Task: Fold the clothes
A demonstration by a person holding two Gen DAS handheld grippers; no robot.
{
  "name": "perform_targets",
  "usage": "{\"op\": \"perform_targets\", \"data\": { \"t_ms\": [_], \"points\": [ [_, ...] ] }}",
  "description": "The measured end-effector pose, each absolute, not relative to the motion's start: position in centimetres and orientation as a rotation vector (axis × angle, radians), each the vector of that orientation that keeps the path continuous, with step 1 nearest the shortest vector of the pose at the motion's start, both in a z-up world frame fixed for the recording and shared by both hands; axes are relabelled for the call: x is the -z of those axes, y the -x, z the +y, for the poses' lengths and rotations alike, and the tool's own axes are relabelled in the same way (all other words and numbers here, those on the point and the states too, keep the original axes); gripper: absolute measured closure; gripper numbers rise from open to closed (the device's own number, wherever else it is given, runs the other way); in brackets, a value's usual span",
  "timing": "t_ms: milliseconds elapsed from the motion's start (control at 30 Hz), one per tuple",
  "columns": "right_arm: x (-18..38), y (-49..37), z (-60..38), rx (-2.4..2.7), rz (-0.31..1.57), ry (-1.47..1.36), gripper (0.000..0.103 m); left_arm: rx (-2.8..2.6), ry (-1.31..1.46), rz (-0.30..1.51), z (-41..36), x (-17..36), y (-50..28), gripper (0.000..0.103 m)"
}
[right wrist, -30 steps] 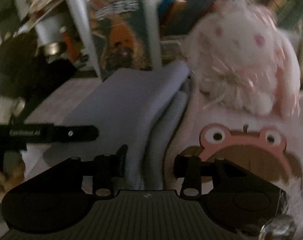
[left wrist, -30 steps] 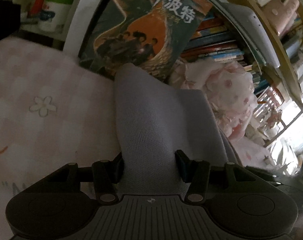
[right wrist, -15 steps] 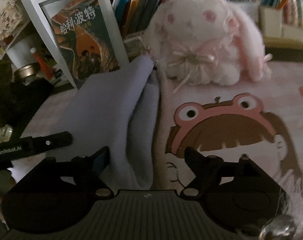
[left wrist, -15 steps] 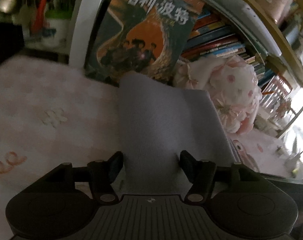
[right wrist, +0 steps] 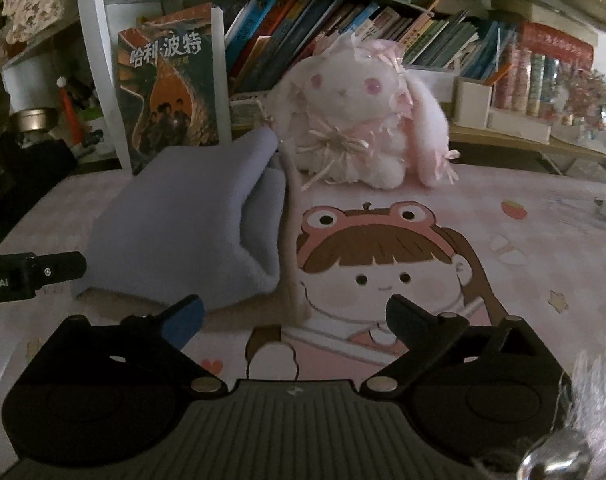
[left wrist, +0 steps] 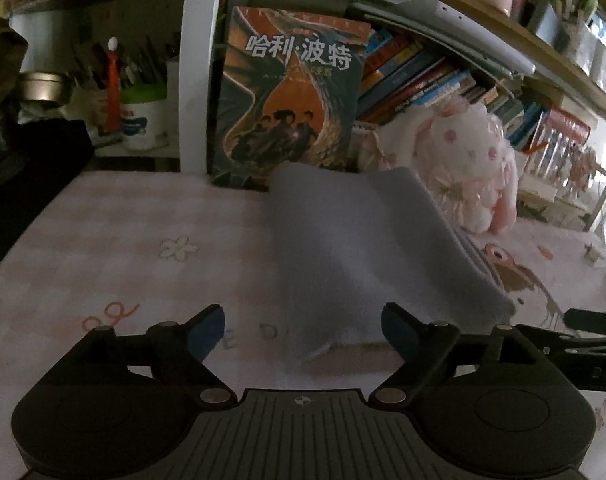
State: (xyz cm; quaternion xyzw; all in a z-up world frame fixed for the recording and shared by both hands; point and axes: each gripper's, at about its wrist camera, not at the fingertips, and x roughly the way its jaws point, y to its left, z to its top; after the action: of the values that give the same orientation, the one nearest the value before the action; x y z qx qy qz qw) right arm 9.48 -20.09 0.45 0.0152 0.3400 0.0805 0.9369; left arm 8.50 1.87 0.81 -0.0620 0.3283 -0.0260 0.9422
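A folded grey-lilac garment (left wrist: 355, 248) lies on the pink printed mat (left wrist: 123, 248), its far edge against a book. My left gripper (left wrist: 303, 330) hangs just short of the garment's near edge, its jaws opening wide, nothing between them but the hem's corner below. In the right wrist view the same garment (right wrist: 183, 224) lies left of centre. My right gripper (right wrist: 295, 316) is over the cartoon print, jaws opening wide, free of the cloth. The left gripper's black finger (right wrist: 43, 272) shows at the left edge.
A large paperback (left wrist: 287, 96) stands upright behind the garment. A pink-white plush rabbit (right wrist: 363, 120) sits at the back right. Shelves of books (right wrist: 343, 36) run along the rear. A white cup (left wrist: 143, 120) and a metal tin (left wrist: 43, 88) stand at the far left.
Both grippers let go of the garment, opened wide and drew back. The cloth now lies flat on the mat, ahead of the fingers instead of between them.
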Motion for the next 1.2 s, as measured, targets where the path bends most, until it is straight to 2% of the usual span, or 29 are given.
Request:
{"op": "perform_targets", "data": {
  "t_ms": [433, 1200],
  "points": [
    [0.2, -4.9, -19.2, -0.087, 0.721, -0.033, 0.0, 0.053, 0.067, 0.711, 0.4, -0.1, -4.9, 0.006],
    [0.9, -2.9, -18.4, -0.037, 0.725, -0.007, 0.0, 0.048, 0.063, 0.742, 0.0, 0.4, -2.9, 0.006]
  ]
}}
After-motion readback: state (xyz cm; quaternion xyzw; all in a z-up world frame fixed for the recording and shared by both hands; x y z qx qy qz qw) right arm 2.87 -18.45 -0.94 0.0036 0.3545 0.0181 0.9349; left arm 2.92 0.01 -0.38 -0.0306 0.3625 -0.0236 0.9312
